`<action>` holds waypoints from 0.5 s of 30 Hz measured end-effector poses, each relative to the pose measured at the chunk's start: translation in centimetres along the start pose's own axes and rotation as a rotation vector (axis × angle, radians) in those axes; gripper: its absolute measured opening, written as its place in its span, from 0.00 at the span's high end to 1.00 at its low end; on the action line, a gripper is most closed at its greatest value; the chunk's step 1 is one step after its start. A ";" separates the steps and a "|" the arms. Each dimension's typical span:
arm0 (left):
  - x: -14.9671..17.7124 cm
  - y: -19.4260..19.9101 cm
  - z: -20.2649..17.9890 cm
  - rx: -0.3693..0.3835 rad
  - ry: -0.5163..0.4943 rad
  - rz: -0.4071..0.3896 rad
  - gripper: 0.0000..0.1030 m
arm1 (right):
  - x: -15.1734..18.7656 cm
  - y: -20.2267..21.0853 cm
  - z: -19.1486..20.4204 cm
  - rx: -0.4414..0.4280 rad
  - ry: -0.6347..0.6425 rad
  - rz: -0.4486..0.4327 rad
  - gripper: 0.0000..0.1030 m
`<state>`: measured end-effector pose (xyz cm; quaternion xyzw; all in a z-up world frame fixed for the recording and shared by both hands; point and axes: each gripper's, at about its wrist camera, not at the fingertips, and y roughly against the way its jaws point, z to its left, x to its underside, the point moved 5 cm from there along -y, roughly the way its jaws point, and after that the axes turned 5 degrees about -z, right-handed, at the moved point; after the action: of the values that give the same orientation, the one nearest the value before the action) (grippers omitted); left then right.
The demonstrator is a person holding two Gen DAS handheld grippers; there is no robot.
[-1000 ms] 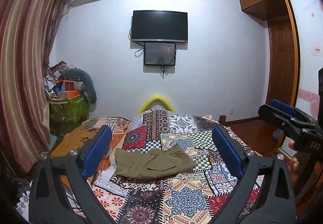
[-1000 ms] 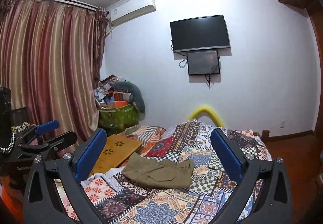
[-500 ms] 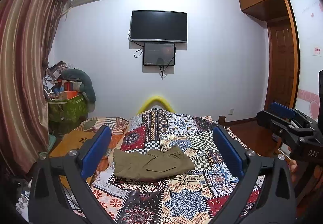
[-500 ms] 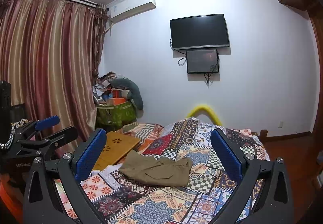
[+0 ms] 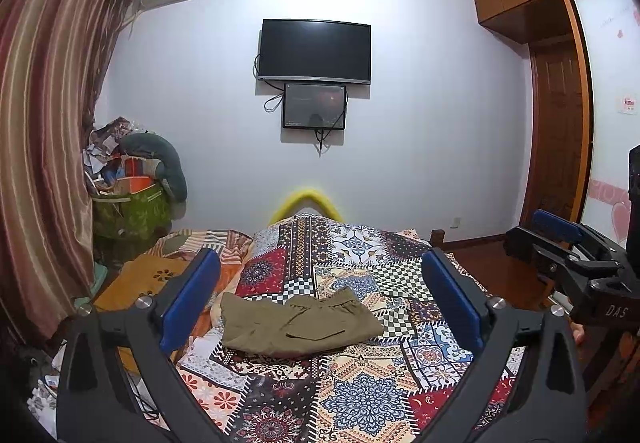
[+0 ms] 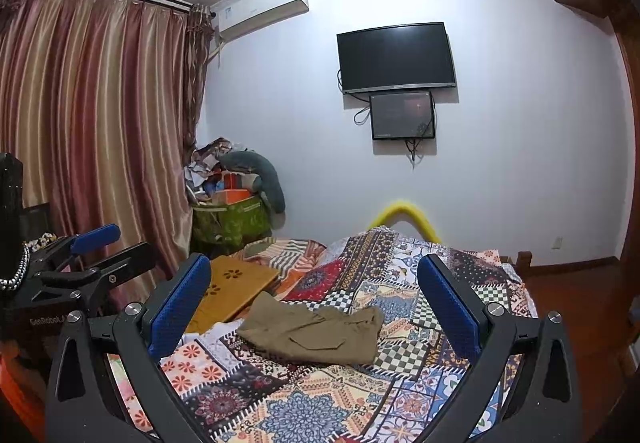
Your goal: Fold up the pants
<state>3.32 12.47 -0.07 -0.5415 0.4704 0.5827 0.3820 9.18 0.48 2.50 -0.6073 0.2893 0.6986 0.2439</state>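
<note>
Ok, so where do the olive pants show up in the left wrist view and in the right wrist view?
Left wrist view: the olive pants lie low and centre on the patchwork bedspread, between the open left gripper's fingers.
Right wrist view: the olive pants lie low and centre, just right of the wooden lap tray, between the open right gripper's fingers.
Shared landmark: the wall TV.

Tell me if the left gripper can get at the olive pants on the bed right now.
Probably yes. The left gripper has its jaws wide open and holds nothing, and the pants lie in the open on the patchwork quilt with nothing on or before them. It would need to move forward and down first.
</note>
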 end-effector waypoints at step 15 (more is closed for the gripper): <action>0.3 0.0 -0.2 0.006 0.006 -0.002 0.01 | 0.0 0.0 0.0 -0.001 0.000 0.001 0.00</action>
<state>3.33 12.23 -0.36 -0.5425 0.4728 0.5793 0.3828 9.16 0.46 2.46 -0.6073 0.2892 0.6989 0.2430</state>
